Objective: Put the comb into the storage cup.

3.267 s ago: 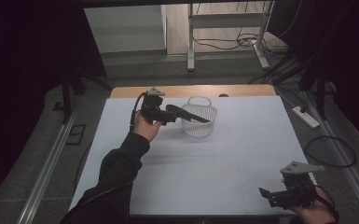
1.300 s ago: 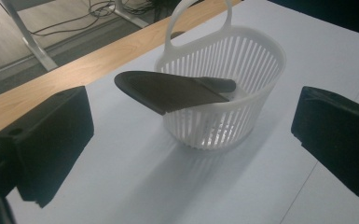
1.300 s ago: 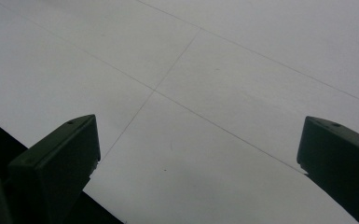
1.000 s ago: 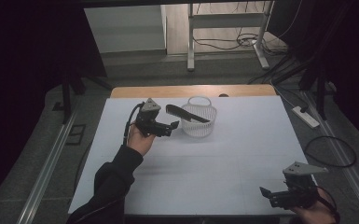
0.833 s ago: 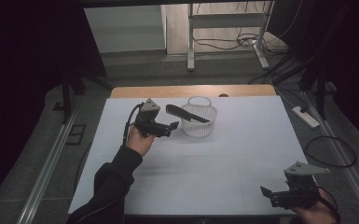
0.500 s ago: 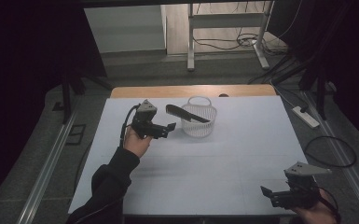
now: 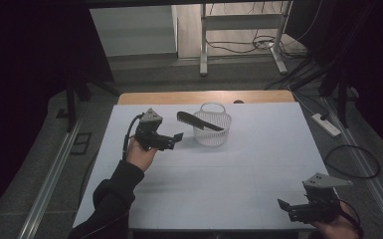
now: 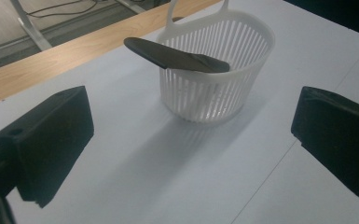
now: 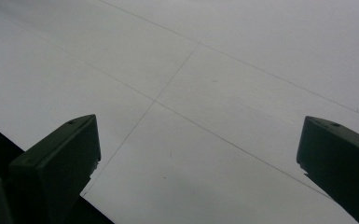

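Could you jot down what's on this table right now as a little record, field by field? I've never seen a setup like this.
surface: white table top with a wooden strip along the far edge
basket: white slatted plastic basket with a loop handle, standing upright
dark tool: black flat object, one end inside the basket, the other sticking out over the rim
left gripper: jaws wide apart, empty, short of the basket and pointing toward it
right gripper: jaws wide apart, empty, at the near right corner of the table
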A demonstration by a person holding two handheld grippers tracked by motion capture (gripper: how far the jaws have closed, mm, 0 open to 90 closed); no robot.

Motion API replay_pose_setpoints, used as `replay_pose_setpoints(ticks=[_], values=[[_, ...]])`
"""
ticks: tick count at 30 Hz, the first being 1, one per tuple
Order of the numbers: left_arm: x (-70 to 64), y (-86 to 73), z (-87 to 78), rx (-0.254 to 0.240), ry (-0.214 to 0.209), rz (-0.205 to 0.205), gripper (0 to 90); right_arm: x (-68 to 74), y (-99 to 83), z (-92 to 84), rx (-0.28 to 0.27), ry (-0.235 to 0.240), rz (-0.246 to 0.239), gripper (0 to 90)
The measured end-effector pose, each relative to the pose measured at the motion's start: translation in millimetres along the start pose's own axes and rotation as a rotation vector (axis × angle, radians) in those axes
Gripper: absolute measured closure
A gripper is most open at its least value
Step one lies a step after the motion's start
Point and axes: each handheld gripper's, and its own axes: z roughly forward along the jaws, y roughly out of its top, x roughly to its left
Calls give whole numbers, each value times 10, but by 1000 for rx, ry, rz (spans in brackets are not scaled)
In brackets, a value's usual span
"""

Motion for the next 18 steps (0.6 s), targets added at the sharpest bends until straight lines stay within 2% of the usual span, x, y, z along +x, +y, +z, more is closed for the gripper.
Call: replay_pose_setpoints(ticks=[13, 18], values=[[-20, -69, -138, -4, 3, 1, 0, 13, -2, -6, -8, -1, -14, 2], [-19, -110, -216, -13, 4, -10, 0, 7, -2, -7, -10, -1, -8, 1]])
